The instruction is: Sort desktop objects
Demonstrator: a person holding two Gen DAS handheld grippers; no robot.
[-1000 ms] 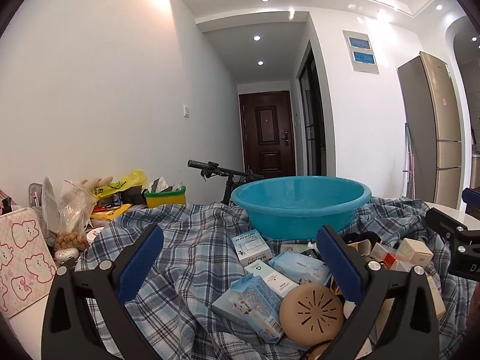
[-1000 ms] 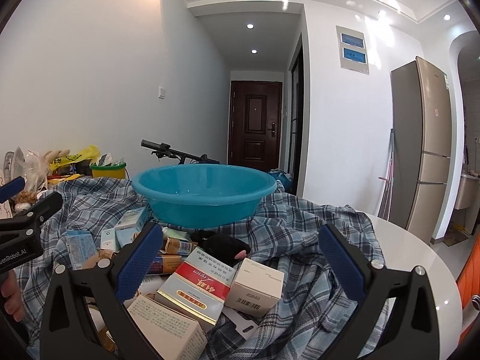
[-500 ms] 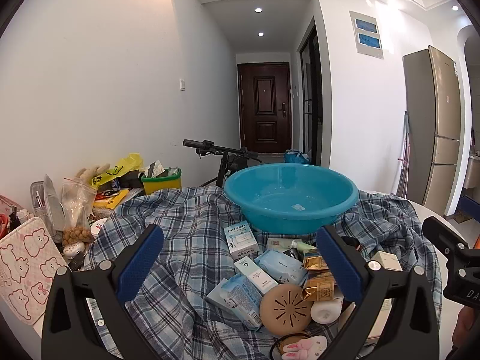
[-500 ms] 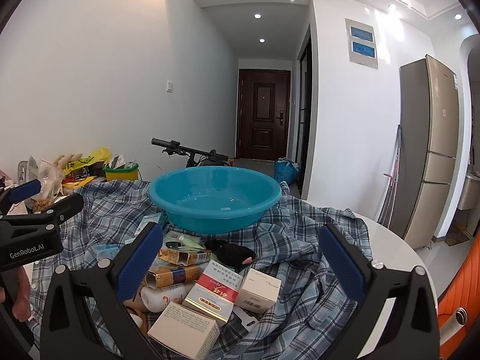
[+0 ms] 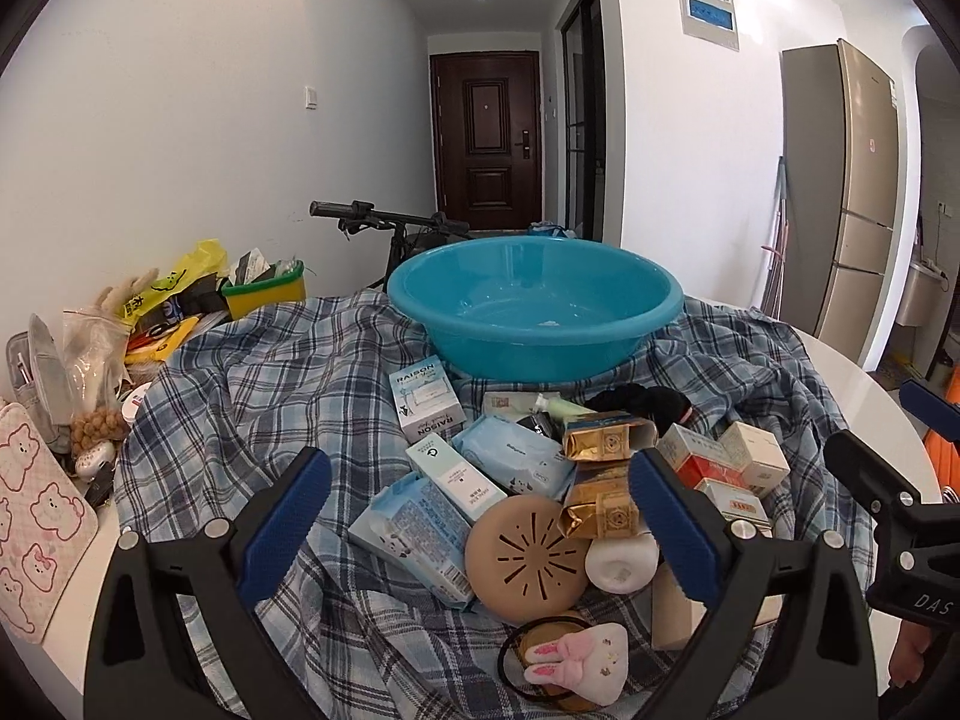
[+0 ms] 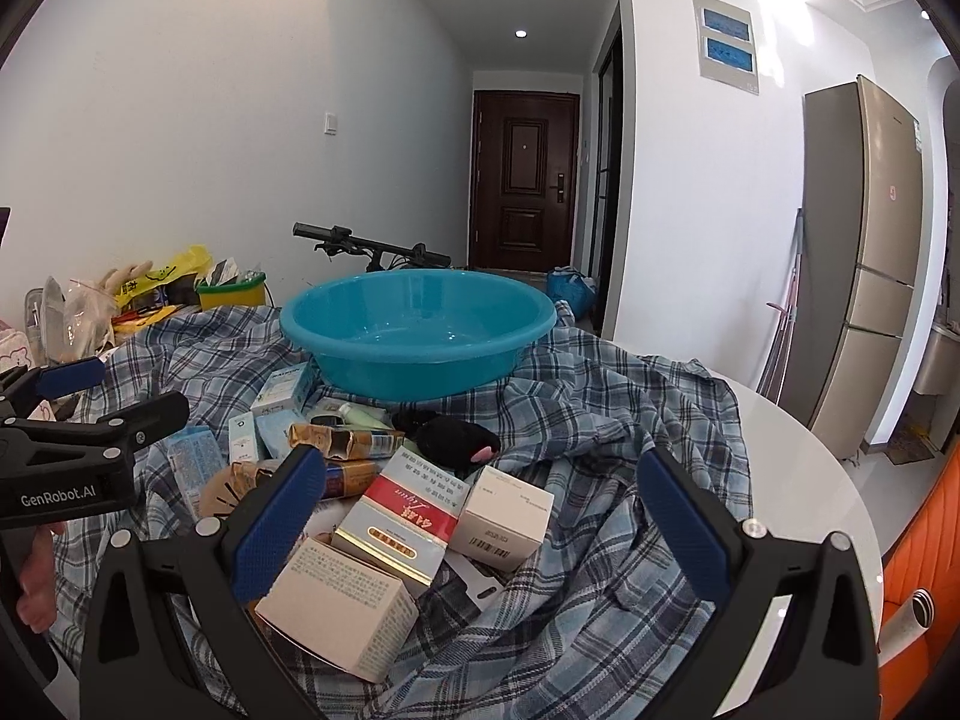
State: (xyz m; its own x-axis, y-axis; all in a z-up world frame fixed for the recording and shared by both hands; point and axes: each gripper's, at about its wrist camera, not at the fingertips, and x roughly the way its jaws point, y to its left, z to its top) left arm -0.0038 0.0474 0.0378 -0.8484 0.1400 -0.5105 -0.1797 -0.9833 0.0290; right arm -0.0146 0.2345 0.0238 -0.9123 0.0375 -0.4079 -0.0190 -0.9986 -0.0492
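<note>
While our left gripper (image 5: pixel 480 510) hangs above the boxes (image 5: pixel 447 468) before the teal basin (image 5: pixel 534 312), jaws closing on nothing, our right gripper (image 6: pixel 483 516) gapes empty.

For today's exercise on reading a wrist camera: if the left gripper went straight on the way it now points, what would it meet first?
Probably the round tan vented disc, low between the left gripper's closing jaws, with nothing gripped. Depth is unclear, so the pale blue packet beside it might come first.
</note>
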